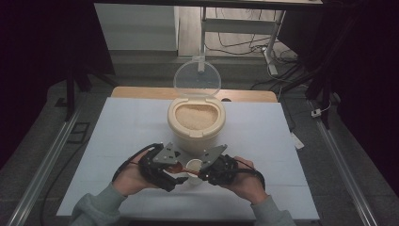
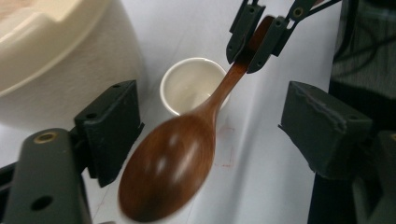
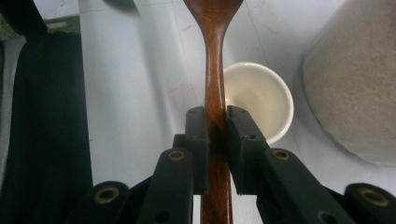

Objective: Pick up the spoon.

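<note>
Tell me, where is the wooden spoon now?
The wooden spoon is clamped by its handle in the right gripper, above the small white cup, with its bowl between the open left gripper's jaws.

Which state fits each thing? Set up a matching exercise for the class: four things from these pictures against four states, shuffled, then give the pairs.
Things:
1. wooden spoon
2. small cup
3. rice container
4. left tongs

States:
a. lid raised, full of grain
b. open
c. empty
d. clamped by the handle in the right tongs

Pairs: 1-d, 2-c, 3-a, 4-b
</note>
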`<state>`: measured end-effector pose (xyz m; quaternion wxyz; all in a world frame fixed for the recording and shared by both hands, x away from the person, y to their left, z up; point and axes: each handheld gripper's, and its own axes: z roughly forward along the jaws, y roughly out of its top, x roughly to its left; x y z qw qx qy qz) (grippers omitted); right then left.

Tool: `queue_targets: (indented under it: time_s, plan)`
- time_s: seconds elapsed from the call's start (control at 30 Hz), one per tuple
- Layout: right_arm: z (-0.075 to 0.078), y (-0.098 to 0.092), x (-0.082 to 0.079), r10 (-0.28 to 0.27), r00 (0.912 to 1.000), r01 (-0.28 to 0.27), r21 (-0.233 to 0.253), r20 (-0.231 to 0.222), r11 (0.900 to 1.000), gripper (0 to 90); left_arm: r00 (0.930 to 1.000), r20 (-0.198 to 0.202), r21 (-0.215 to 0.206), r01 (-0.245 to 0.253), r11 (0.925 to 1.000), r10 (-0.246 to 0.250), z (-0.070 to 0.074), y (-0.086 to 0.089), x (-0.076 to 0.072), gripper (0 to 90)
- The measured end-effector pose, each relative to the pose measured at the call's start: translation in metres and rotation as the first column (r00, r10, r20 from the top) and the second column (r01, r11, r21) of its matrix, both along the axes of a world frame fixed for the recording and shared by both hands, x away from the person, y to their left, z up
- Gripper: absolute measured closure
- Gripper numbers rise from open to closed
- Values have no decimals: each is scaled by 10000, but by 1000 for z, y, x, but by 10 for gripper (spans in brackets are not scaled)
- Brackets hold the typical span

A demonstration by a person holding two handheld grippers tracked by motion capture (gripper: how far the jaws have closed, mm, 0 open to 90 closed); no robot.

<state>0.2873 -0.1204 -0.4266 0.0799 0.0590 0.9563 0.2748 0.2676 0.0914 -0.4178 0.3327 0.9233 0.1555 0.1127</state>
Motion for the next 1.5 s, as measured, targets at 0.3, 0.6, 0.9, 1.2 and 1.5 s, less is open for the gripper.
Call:
queue_targets:
  time_s: [0.3,0.6,0.9,1.2,1.5]
  plan:
    - [0,5,-5,414,9989,-413,-44,221,9991,787,9917,-766,1086,1112,9878,-1033,-8,-19,13,398]
    - [3,6,-10,795,9941,-781,-223,735,9967,786,9823,-1008,1416,1712,9750,-1579,-15,-24,16,640]
    - [1,5,-15,1576,9834,-1571,-120,895,9875,779,9565,-1698,1082,2574,9602,-2373,-20,-22,16,785]
    - [1,0,-13,1402,9857,-1437,324,933,9891,765,9609,-1724,812,2330,9691,-2166,-23,-21,17,794]
    - [20,-31,-8,-1713,9789,1200,3656,1111,9230,526,9850,-1033,215,1409,9898,-1380,-18,-10,21,797]
